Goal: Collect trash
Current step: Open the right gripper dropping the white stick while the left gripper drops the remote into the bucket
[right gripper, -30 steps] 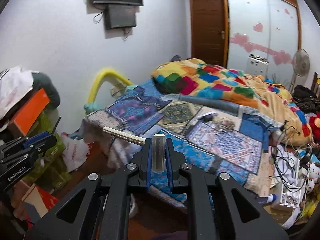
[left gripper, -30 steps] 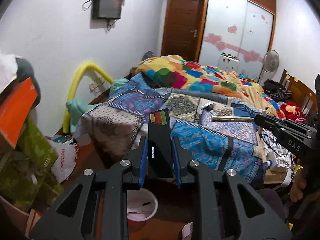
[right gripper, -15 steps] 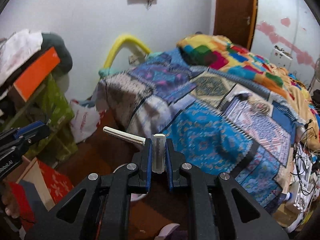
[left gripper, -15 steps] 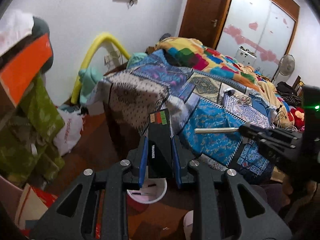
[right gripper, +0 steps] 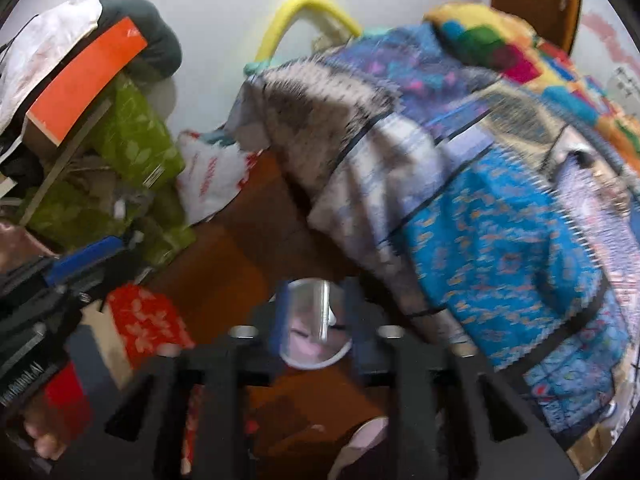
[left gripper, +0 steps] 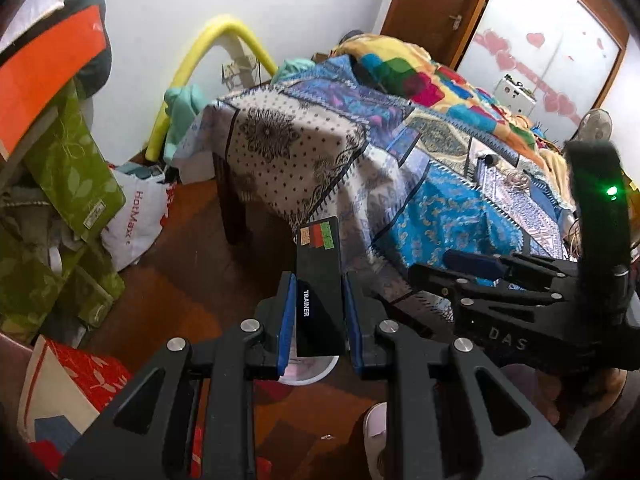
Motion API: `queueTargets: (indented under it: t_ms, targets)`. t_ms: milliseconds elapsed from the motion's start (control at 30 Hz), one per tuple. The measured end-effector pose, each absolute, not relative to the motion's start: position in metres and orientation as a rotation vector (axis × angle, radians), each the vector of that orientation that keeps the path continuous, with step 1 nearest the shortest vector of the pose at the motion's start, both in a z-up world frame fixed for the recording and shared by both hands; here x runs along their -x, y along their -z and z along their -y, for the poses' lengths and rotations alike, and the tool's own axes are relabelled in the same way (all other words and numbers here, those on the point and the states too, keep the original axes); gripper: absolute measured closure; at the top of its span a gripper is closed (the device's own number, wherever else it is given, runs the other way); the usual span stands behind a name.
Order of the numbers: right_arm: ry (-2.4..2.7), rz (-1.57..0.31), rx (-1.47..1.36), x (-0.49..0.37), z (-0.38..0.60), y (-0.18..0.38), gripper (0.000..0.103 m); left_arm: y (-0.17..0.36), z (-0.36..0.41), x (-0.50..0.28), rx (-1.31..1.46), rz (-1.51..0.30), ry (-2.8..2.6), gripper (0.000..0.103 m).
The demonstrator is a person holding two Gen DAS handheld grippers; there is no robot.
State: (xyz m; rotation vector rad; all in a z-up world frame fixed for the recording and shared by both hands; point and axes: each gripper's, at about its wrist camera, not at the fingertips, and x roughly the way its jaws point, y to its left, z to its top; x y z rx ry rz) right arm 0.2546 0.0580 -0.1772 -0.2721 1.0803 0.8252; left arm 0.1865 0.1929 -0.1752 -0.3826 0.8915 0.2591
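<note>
While both grippers hang over the white bin (right gripper: 316,344) on the floor, trash is held and let go.
The left gripper (left gripper: 318,316) clamps a black box (left gripper: 319,280); the right gripper (right gripper: 316,312) is opening, a pale tube (right gripper: 323,312) loose between its pads, above the bin beside the bed (right gripper: 500,216).

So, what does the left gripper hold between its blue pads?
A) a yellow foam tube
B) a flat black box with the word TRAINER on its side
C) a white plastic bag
B: the left gripper clamps the flat black box marked TRAINER between its pads.
</note>
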Motion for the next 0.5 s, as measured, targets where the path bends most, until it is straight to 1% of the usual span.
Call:
queueTargets:
  t_ms: [33,367,400,433,467,500]
  targets:
    - [-0.828,-1.084,0.263,-0.256,-0.059,0.179,0.061,0.179,-0.194,-0.189,0.386,-0.901,-0.258,0.080]
    - [-0.794,-1.070,0.264,-0.269,-0.051,0.178,0.061,0.210,-0.196,-0.215,0.415,-0.968,-0.228,0.080]
    - [-0.790,-1.067,0.266,-0.270,-0.049,0.178,0.061,0.214,-0.196,-0.218,0.424,-0.976,-0.222,0.077]
    - [-0.787,-1.066,0.267,-0.272,-0.048,0.177,0.061,0.218,-0.196,-0.221,0.427,-0.989,-0.221,0.066]
    - [-0.783,-1.065,0.268,-0.273,-0.046,0.177,0.061,0.222,-0.197,-0.223,0.426,-1.006,-0.234,0.052]
    - [-0.783,-1.063,0.268,-0.273,-0.045,0.176,0.061,0.227,-0.198,-0.225,0.420,-1.016,-0.254,0.050]
